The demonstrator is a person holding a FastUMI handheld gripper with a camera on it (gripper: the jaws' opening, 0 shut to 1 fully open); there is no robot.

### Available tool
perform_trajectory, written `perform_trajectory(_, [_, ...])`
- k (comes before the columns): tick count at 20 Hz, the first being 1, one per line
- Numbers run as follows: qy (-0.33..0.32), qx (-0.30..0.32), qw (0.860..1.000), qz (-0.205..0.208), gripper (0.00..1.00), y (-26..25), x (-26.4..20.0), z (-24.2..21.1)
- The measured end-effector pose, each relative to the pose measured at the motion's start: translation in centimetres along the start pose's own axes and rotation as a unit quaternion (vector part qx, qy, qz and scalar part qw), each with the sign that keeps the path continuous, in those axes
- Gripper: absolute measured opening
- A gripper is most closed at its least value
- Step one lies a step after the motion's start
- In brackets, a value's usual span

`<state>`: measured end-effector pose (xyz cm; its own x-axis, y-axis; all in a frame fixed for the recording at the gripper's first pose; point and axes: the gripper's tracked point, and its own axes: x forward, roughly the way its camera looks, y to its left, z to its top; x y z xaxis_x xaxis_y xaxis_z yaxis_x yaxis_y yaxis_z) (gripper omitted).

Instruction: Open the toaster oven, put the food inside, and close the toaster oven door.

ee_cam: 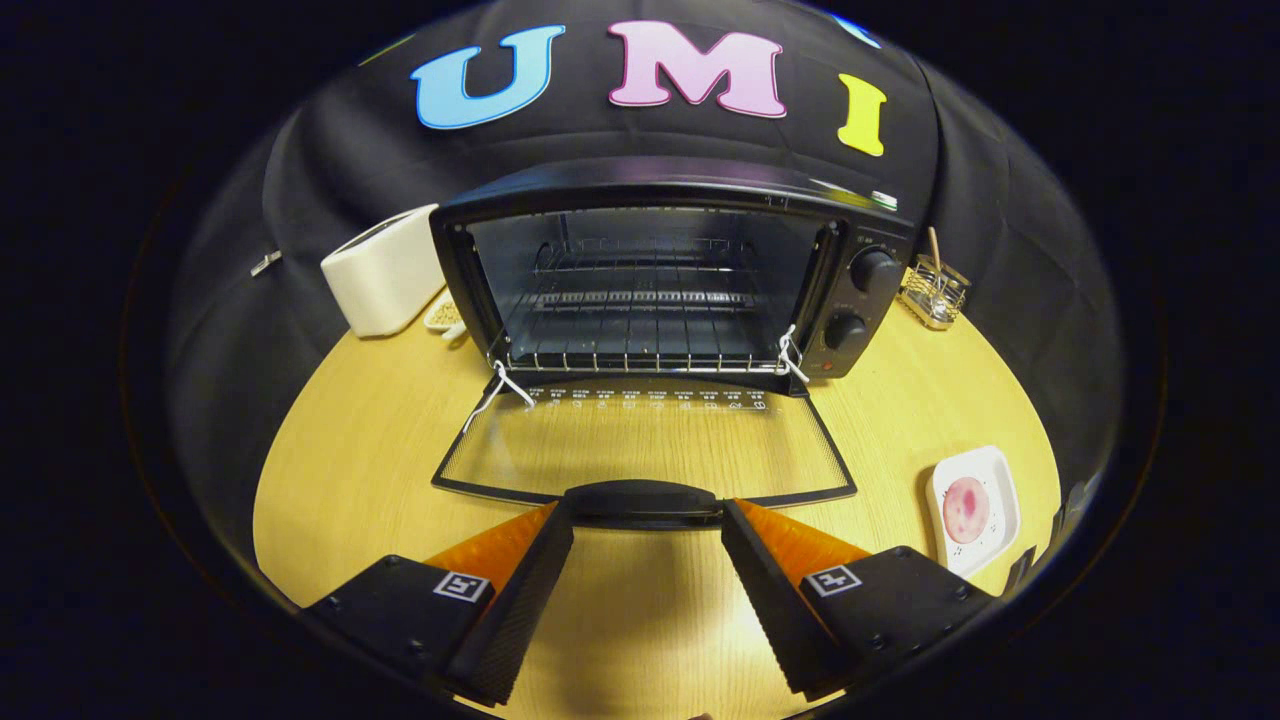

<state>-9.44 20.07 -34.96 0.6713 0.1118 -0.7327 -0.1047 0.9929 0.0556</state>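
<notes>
Nearest, the gripper [647, 515] has its jaws spread wide, pinching nothing. The two fingers [520, 585] flank the dark handle [643, 500] of the toaster oven door [640, 445], one tip at each end of it; whether the tips touch the handle cannot be told.

Door folded fully down, lying flat over the pale wooden table [350, 470]. Its glass pane shows the wood grain beneath. Handle is the door's near edge, just ahead of the fingers.

Off to the right of the fingers, near the table's edge: a white square plate [1000, 480] carrying a round pink piece of food [965, 509]. Well apart from the door.

Beyond the door, the toaster oven [670, 280] stands open, black body. A wire rack [640, 345] sits inside. Two round knobs [873, 270] are stacked on its right panel.

Left of the oven, just beside it: a white boxy appliance [383, 270], with a small pale object [445, 315] tucked between them, too small to identify. Right of the oven, farther back: a small wire holder [932, 290] with a stick standing in it.
</notes>
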Motion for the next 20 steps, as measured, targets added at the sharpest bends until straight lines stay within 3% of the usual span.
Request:
perform_trajectory(7, [0.005, -0.008, 1.0, 0.019, 0.98, -0.6, -0.6, 0.0])
perform_trajectory(13, [-0.004, -0.019, 0.997, 0.069, 0.98, -1.4, -2.8, 2.2])
perform_trajectory(20, [-0.018, -0.025, 0.993, 0.11, 0.98, -7.4, -6.4, 5.7])
